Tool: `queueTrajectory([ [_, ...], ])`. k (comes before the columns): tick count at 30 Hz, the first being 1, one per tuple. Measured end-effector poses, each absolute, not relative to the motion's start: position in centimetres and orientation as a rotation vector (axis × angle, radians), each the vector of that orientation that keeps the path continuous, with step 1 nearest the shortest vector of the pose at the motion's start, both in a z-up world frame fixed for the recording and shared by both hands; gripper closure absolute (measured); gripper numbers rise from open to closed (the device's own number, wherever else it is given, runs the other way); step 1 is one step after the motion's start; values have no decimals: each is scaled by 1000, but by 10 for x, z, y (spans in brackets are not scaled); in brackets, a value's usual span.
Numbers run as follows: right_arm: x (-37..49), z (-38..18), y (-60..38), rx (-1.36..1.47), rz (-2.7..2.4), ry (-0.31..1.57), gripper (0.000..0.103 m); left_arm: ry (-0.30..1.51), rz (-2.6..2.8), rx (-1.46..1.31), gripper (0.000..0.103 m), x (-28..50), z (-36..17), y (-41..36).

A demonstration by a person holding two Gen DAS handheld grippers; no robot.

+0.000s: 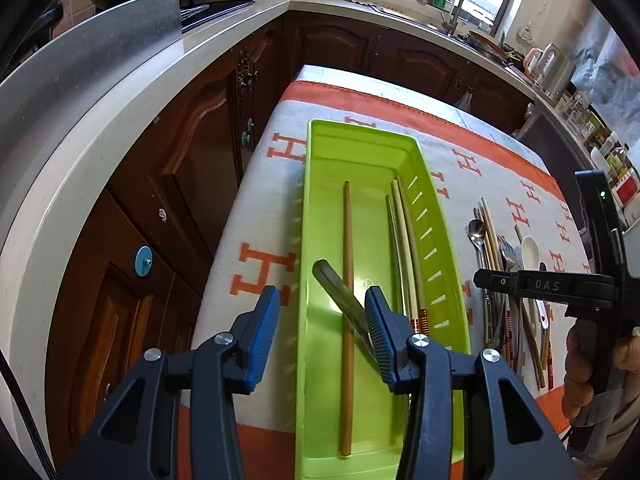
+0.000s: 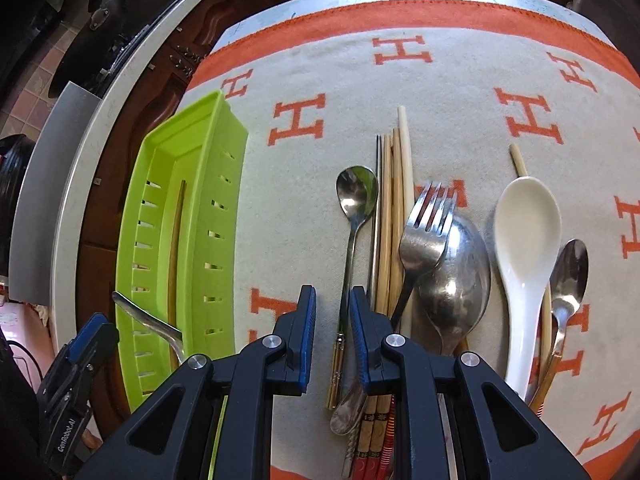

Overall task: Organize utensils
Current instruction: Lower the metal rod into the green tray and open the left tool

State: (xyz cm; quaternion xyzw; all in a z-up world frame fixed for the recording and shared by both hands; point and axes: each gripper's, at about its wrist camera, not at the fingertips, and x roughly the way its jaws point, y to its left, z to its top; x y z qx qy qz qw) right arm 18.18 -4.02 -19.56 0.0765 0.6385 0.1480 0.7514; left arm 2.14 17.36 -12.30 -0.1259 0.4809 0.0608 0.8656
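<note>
I'm holding the left gripper (image 1: 322, 320) over the near end of the green tray (image 1: 316, 152), its fingers spread wide and released. A metal handle (image 1: 340, 296) is leaning against the inner face of the right finger (image 1: 380, 336) and slanting up out of the tray; I can't tell whether it is resting on anything else. Inside the tray, a brown chopstick (image 1: 347, 320) is lying lengthwise down the middle and a few pale chopsticks (image 1: 404, 248) are lying against the right wall.

I'm hovering the right gripper (image 2: 332, 340) over the row of utensils left on the counter cloth (image 2: 328, 76), to the right of the tray. Its fingers are parted narrowly and gripping nothing, with the handle of a small steel spoon (image 2: 356, 192) lying between them. Beside that spoon, going right, are lying a bundle of chopsticks (image 2: 394, 184), a fork (image 2: 424, 236) overlapping a big steel spoon (image 2: 460, 272), a white spoon (image 2: 526, 232), and another small spoon (image 2: 570, 272)
</note>
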Motion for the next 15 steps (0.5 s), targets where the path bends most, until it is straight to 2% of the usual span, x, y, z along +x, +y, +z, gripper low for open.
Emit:
queueTrajectory([
  [4, 179, -195, -29, 96, 305, 1354, 85, 1018, 122, -289, 54, 20, -126, 179],
  [6, 175, -194, -18, 6, 285, 1321, 90, 1021, 115, -303, 54, 19, -126, 180],
  [7, 172, -193, -14, -37, 269, 1304, 96, 1022, 113, -308, 54, 19, -126, 181],
  [8, 169, -193, -11, -54, 264, 1289, 96, 1021, 112, -310, 54, 18, -126, 181],
  [15, 164, -189, -32, 92, 268, 1306, 100, 1001, 107, -281, 53, 13, -118, 177],
])
